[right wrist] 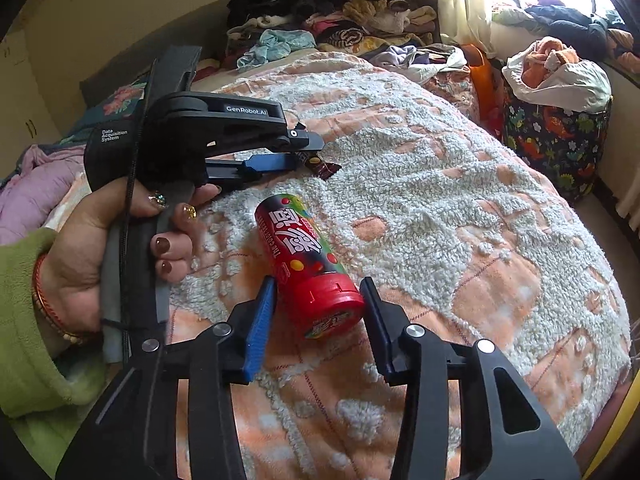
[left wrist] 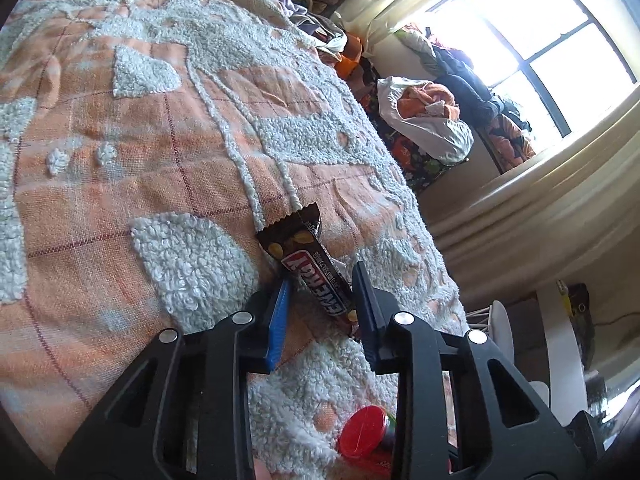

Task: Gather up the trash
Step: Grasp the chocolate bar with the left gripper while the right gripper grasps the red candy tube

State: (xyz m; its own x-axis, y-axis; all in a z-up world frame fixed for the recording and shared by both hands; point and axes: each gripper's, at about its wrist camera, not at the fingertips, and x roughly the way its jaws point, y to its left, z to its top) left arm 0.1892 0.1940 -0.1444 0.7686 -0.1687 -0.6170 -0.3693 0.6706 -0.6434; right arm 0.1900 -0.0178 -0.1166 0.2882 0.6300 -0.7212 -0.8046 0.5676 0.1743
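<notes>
Cluttered bedroom; both items of trash lie on the bed, on its peach and white tufted bedspread. Left tongs stand open astride a dark snack wrapper, not yet pinching it. Right tongs stand open either side of a red candy tube at its cap end, with no firm contact evident. Step in hand: grasping. Next, each pair should close squarely, the wrapper needing a low, flat pinch, the tube likely to roll.
</notes>
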